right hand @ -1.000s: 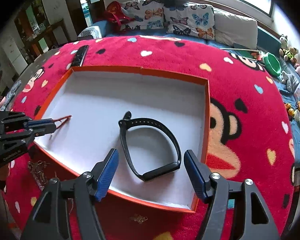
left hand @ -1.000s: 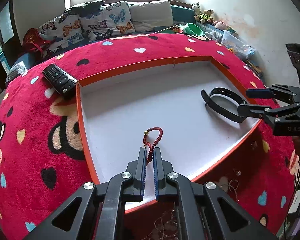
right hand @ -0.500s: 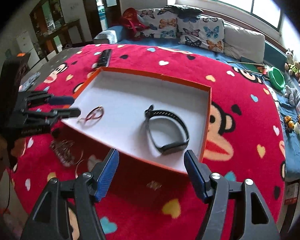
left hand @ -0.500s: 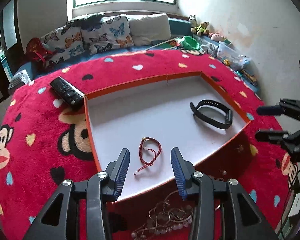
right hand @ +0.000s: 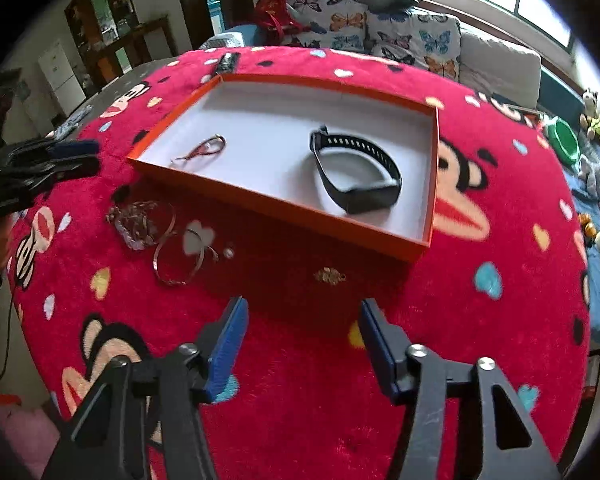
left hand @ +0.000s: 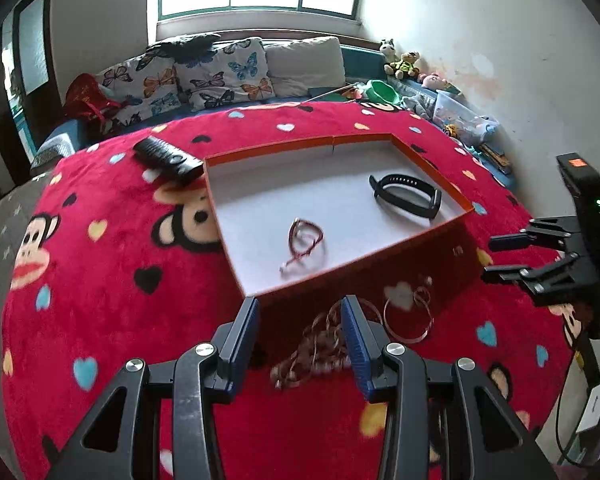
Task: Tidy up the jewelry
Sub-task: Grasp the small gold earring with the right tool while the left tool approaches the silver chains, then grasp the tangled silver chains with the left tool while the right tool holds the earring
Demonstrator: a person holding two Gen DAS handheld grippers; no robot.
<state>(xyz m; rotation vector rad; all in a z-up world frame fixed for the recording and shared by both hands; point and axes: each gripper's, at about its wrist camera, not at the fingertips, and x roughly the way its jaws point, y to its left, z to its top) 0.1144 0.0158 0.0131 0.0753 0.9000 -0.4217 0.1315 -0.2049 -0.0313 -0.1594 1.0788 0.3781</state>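
From the left wrist camera: left tongs [left hand: 300, 340] spread apart and empty, hovering low over a tangle of thin chains and bangles [left hand: 320, 344] lying on the red blanket [left hand: 112, 280], just outside the near wall of the orange tray [left hand: 340, 264]. Likely light, loose and snag-prone; best pinched at one strand or at the stiff rim of the metal bangle [left hand: 408, 320]. Inside the tray, a soft red cord bracelet [left hand: 306, 240] by the near edge and a springy black wristband [left hand: 406, 196] toward the far right corner. Right tongs [left hand: 504, 256] off the right side, parted. From the right wrist camera: right tongs [right hand: 300, 340] wide apart, holding nothing, angled down over bare blanket short of the tray's near wall; a small gold trinket [right hand: 330, 275] just ahead, tiny and fiddly.
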